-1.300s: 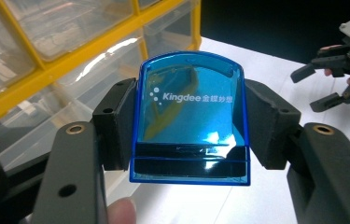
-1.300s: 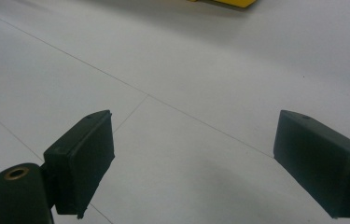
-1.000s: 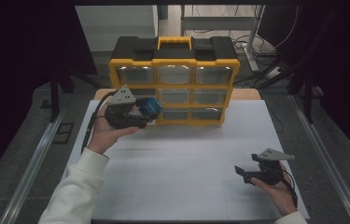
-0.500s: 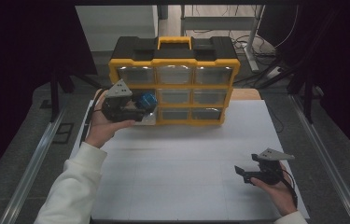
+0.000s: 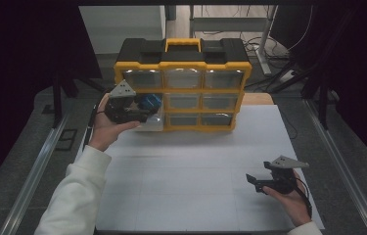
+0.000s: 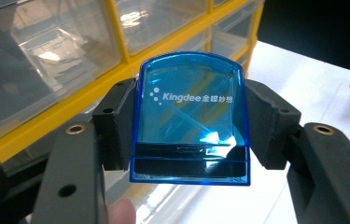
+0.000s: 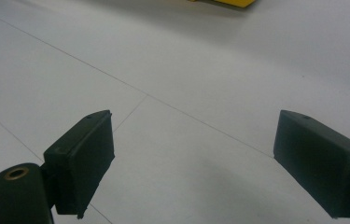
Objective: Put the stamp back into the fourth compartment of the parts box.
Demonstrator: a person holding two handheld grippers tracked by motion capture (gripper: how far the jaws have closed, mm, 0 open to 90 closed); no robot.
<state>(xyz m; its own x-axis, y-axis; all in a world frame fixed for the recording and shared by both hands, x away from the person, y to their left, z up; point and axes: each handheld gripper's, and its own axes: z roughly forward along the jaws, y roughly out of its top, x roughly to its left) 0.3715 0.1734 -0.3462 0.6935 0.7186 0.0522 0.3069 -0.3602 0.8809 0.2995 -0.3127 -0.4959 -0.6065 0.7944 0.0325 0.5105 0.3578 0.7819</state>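
Standing at the table's [image 5: 195, 161] twelve o'clock edge, the yellow drawer cabinet [image 5: 183, 90] has a clear drawer [image 5: 152, 122] pulled out at its lower left. The left gripper [image 5: 144, 111] clamps a blue translucent box [image 6: 190, 116] by its sides, right above that drawer, forearm reaching in from seven o'clock. The right gripper [image 5: 254, 180] rests at five o'clock, jaws spread and empty.

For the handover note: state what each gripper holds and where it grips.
The left gripper clamps a blue translucent holder by its two side edges, near its base. The right gripper holds nothing; its jaws stand open.
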